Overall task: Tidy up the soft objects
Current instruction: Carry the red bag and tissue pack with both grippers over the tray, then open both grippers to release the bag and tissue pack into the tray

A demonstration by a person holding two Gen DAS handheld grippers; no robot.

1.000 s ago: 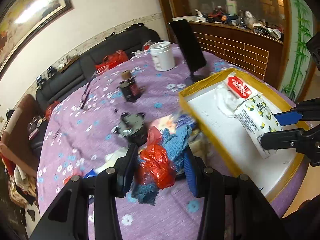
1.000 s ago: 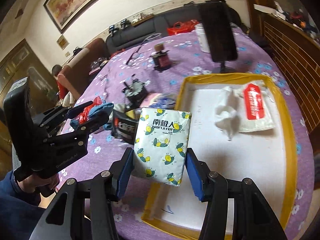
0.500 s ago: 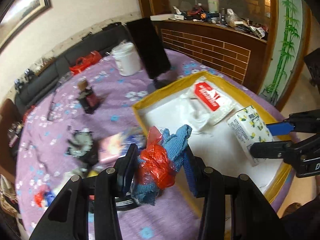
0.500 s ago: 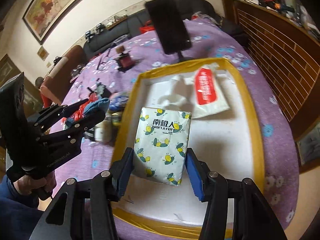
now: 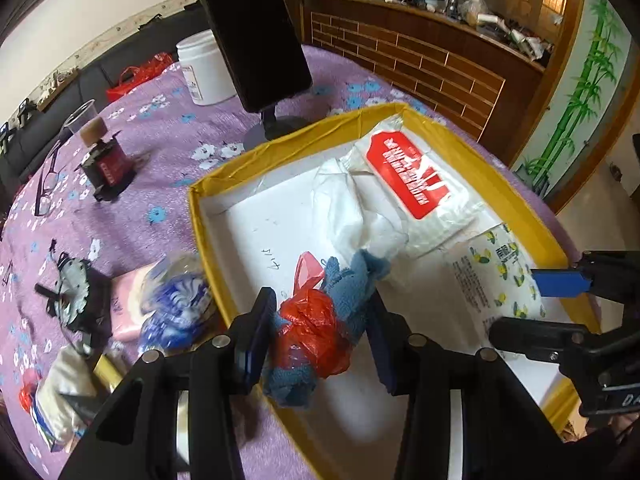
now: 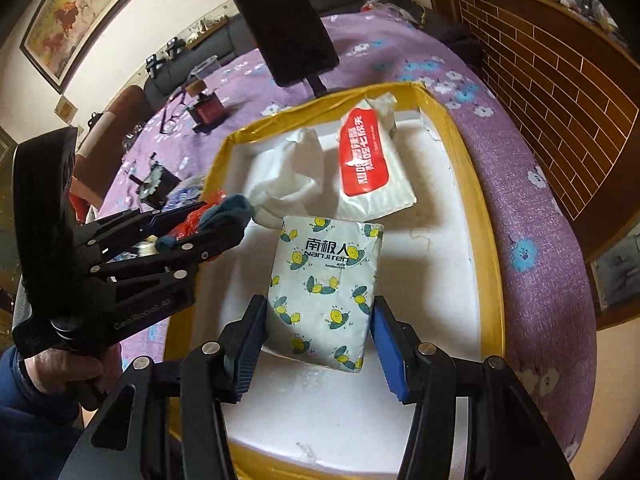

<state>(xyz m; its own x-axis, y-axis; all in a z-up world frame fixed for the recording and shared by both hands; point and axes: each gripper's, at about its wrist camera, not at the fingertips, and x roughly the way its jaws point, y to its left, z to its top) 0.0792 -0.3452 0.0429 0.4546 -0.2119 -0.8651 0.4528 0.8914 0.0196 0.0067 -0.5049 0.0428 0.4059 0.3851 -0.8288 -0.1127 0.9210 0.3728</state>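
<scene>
Left wrist view shows the left gripper point(image 5: 320, 332) clamped on a bundle of blue cloth point(image 5: 344, 280) and red plastic bag point(image 5: 316, 328), held over the near edge of the yellow-rimmed tray point(image 5: 208, 240). Inside the tray, toward 1 o'clock, lies a white tissue pack with a red label point(image 5: 412, 176), with crumpled white tissue point(image 5: 348, 208) just beside it at its 8 o'clock. At 3 o'clock the right gripper point(image 5: 532, 304) pinches a lemon-print tissue pack point(image 5: 492, 276) above the tray's white floor. Outside the tray, at 9 o'clock on the purple floral tablecloth point(image 5: 120, 200), sit a pink pack point(image 5: 124, 304) and a blue-and-white wrapped item point(image 5: 180, 300). At 12 o'clock stands a black tablet on a stand point(image 5: 252, 32), with a white jar point(image 5: 200, 68) beside it.

Right wrist view has the right gripper point(image 6: 316, 336) closed on the lemon-print tissue pack point(image 6: 328, 292), held upright over the tray's point(image 6: 484, 240) middle. At 12 o'clock of it lie the red-label pack point(image 6: 368, 160) and the crumpled tissue point(image 6: 284, 176). At 9 o'clock the left gripper point(image 6: 224, 224) carries its cloth and bag bundle over the tray's left rim.
</scene>
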